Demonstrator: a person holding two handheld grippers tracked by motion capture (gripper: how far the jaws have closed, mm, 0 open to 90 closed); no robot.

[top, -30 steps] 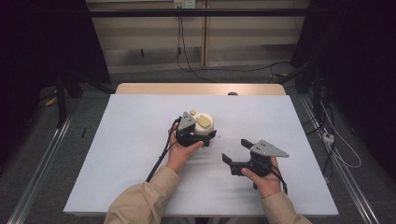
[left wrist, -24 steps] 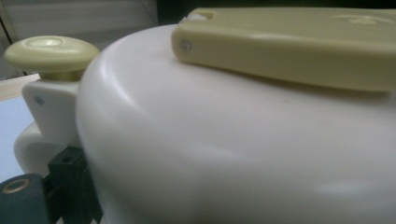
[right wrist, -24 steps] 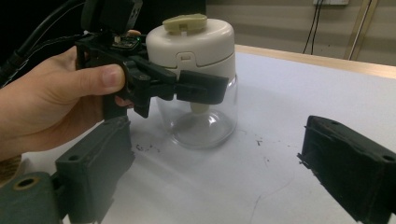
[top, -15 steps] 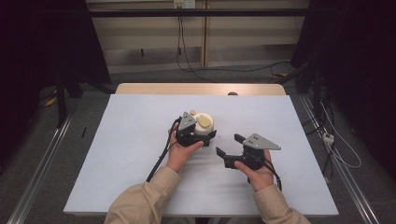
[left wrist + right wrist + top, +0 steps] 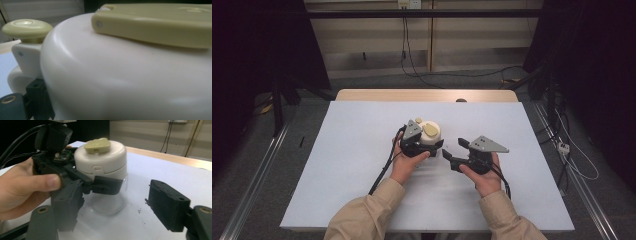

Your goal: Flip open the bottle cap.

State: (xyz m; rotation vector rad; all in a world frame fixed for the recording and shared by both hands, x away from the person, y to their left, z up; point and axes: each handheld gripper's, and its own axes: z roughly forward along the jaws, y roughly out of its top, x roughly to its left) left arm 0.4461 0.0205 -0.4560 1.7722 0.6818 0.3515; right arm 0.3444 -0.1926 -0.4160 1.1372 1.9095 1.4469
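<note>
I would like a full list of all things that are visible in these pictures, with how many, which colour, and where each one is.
jar: one, clear glass body with a cream-white lid and a pale yellow flap on top, upright near the middle of the table.
table: one, pale blue-white top with a wooden far edge, centre of the high view.
cables: several, dark, on the floor and wall behind the table.
left hand-held gripper: one, black, jaws clamped on the jar just under its lid.
right hand-held gripper: one, black with a grey plate, right of the jar, jaws just closing, apart, nothing between them.
sleeves: two, beige, at the near edge.
</note>
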